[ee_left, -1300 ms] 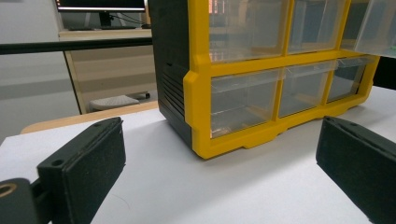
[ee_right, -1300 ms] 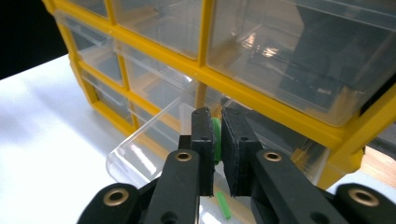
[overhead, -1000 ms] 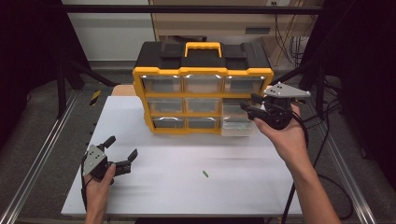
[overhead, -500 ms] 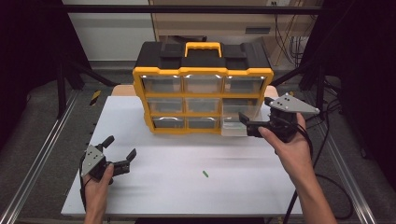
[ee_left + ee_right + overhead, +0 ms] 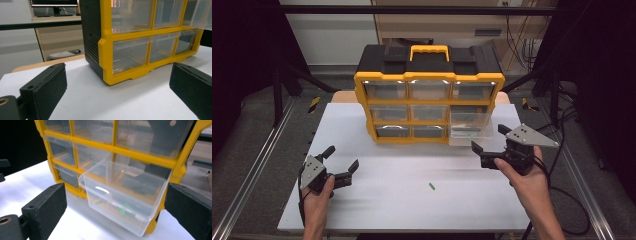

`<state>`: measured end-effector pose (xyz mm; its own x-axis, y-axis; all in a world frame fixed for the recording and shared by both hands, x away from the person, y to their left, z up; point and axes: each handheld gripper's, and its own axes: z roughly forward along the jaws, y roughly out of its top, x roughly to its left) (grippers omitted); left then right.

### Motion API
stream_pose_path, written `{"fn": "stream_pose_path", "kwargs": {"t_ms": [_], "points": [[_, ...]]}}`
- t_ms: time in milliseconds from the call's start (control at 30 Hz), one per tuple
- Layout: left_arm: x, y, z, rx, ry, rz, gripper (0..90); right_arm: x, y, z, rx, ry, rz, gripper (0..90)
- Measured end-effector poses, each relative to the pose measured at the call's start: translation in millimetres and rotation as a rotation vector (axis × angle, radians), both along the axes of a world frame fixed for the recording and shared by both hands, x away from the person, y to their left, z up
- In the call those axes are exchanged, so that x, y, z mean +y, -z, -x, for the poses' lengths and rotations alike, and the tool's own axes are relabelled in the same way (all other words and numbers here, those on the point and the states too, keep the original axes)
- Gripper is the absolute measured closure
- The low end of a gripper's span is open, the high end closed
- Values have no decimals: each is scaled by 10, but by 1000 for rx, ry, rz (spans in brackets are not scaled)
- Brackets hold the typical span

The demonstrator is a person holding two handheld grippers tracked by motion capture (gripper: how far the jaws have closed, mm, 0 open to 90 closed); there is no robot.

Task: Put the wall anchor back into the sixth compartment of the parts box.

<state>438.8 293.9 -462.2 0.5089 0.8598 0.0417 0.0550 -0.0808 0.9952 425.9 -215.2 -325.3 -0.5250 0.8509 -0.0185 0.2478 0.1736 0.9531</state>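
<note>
A yellow and black drawer organizer [image 5: 429, 75] stands at the back middle of the white table [image 5: 402, 210]. At its right side a clear drawer [image 5: 469, 127] is pulled out; in the right gripper view this drawer [image 5: 125, 195] holds small green pieces. My right gripper [image 5: 488, 138] hovers just in front of it, open; its jaws have just been opening and nothing is between them. A small green piece [image 5: 432, 186] lies on the table in front. My left gripper [image 5: 341, 162] rests open at the front left, empty, facing the organizer [image 5: 130, 45].
Metal rails run along both sides of the table. A cable trails from the right gripper off the table's right edge. Behind the organizer stands a wooden cabinet [image 5: 437, 25].
My right gripper has drawn back from the pulled-out drawer toward me and lower, and its jaws have spread wide. The left gripper has stayed put.
</note>
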Motion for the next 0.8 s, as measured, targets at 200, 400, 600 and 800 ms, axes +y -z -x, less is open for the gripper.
{"fn": "stream_pose_path", "kwargs": {"t_ms": [200,400,600,800], "points": [[-1,1,-6,0,-1,-2,11,50,156,37,37,-19,4,52],[6,2,-10,0,-1,1,11,189,365,35,89,-52,18,62],[1,-4,-3,-1,1,0,11,345,544,27,134,-94,30,73],[-3,-1,-7,0,2,-2,11,504,670,28,172,-118,47,65]]}}
